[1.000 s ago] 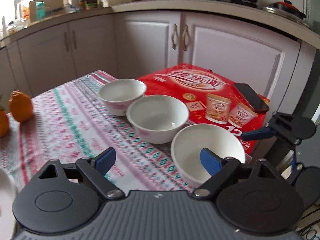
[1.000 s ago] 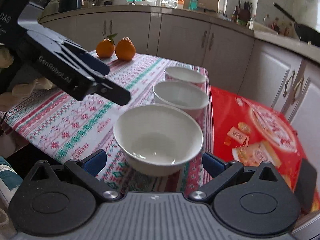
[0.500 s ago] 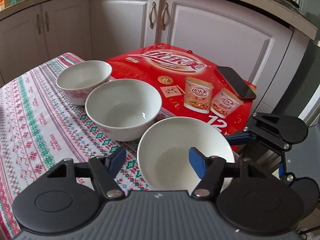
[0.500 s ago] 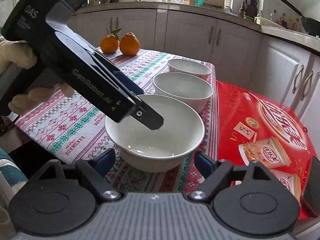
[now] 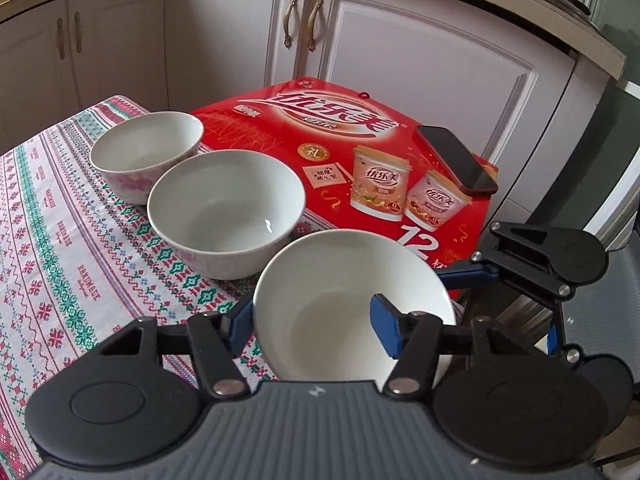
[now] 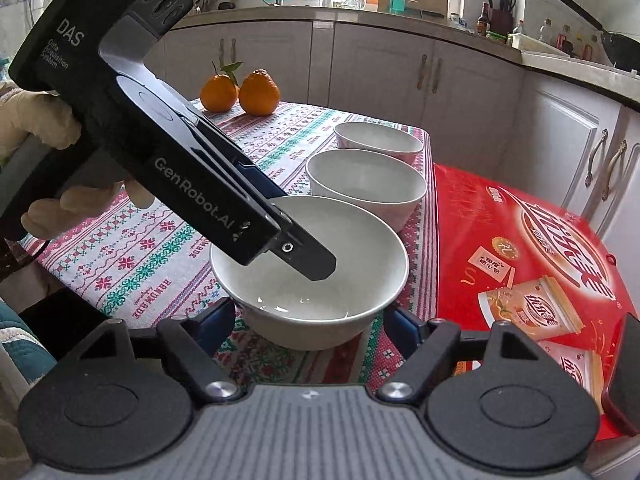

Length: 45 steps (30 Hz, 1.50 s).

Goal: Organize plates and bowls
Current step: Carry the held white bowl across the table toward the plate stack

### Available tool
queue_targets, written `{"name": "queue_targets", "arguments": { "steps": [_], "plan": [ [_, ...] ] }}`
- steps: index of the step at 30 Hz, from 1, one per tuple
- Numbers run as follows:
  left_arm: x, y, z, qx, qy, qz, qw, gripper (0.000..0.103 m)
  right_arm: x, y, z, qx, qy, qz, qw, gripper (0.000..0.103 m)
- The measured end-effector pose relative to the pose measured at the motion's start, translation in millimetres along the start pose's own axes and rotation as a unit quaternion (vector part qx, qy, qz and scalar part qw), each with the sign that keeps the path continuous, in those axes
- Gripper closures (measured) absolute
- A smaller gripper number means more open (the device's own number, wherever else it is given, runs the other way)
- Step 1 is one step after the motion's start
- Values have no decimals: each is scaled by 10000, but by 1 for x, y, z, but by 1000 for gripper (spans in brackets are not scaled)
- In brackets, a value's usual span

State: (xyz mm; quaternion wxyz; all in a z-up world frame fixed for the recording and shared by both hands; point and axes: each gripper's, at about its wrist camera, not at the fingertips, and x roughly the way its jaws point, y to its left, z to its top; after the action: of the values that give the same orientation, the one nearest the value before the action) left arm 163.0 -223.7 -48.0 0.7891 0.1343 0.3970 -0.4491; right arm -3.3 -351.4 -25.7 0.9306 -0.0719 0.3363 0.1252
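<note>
- Nearest white glazed ceramic bowl [image 5: 352, 304] is seen at the table's near corner, on the patterned red-green-white tablecloth [image 5: 60, 240], just beside the red printed carton [image 5: 360, 152]; it is first in a row w/ two more white bowls, the middle one [image 5: 226, 208] and a far one w/ pink flowers [image 5: 146, 156].
- Left gripper [image 5: 312, 316] is clamped across the bowl's rim: one blue pad [image 5: 384, 320] is pressed on the inner wall, the other on the outer wall. Its jaws have just been closing, w/ the rim between them.
- Right gripper [image 6: 308, 322] is set astride the same bowl lower down, blue pads against the outer wall on both sides. Its jaws have just been closing too; contact looks made, tho the touch points are partly hidden.
- Handling, as judged: bowl is stiff, fairly heavy, glossy, so slippery; chips or shatters if knocked on its neighbour. A rim pinch plus a two-sided body hold is prob. the safest grip.
- Pose: both grippers are angled downward from the near side; in the right wrist view the left tool is seen slanting in from upper left, held by a light-gloved hand [image 6: 44, 128].
- Nesting into the middle bowl is judged the likely next step; not yet begun.
- A dark phone [image 5: 456, 160] is lying on the carton; two oranges [image 6: 240, 92] are set well apart at the table's far end.
</note>
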Motion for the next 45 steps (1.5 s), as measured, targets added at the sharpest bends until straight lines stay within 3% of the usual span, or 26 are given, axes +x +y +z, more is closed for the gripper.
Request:
{"name": "queue_targets", "arguments": {
  "steps": [14,45],
  "plan": [
    [-26,16,-10,-228,-147,139,9995,43,3,16,19,-235,-15,229,9995,18],
    [-85,84,-56,-956,-255,770,9921,43,50,78,68,-750,84,1258,9892,18]
  ]
}}
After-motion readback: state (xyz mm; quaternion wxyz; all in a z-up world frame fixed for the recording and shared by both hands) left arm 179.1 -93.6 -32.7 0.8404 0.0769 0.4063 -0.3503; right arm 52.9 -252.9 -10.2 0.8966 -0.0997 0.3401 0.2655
